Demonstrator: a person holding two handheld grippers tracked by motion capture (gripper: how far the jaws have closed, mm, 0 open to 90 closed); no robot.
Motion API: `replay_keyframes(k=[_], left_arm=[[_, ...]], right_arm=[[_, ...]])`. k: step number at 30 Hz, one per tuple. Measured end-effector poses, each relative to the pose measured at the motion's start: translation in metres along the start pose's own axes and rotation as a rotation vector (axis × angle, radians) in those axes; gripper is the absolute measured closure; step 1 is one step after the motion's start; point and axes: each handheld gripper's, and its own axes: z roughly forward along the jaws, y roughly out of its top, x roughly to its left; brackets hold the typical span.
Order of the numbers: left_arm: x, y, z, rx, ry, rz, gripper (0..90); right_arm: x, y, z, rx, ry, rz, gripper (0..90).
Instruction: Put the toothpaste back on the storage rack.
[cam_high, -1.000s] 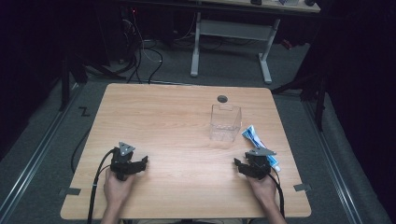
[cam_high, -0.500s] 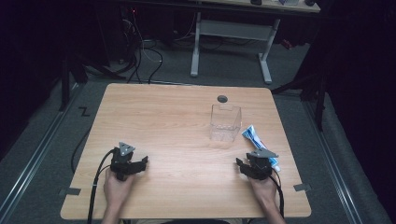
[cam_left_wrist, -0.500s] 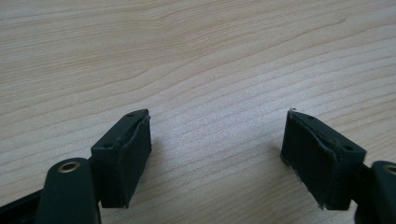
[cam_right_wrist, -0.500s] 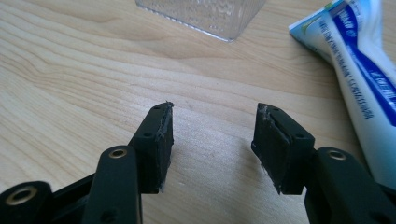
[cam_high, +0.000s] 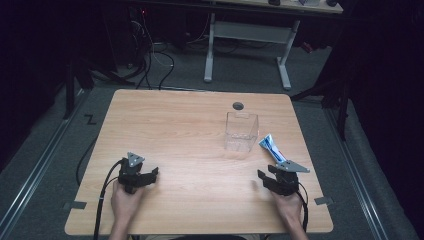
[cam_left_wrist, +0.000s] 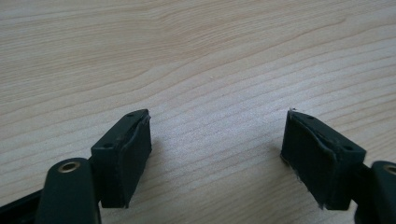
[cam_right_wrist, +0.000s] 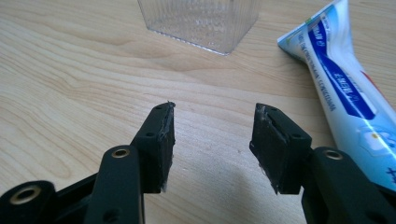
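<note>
Toothpaste tube (cam_right_wrist: 348, 88) lies right of my right tool (cam_right_wrist: 212, 140); both tools gape empty on the surface (cam_high: 190, 125), probably ready to start.

Light wooden table (cam_high: 170, 130) with clear plastic box (cam_high: 241, 131), toothpaste tube (cam_high: 270, 147) just beside it.

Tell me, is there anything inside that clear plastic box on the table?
The clear box looks empty: the wooden table shows through its walls. Its bottom is hazy, so something tiny could go unnoticed. The toothpaste tube lies outside, beside it.
</note>
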Motion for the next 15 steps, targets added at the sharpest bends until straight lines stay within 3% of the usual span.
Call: replay_keyframes(k=[15], left_arm=[[0.0, 0.0, 0.0, -0.002, -0.001, -0.005, 24.5]], right_arm=[[-0.02, -0.002, -0.02, -0.043, -0.019, 0.054, 49.6]])
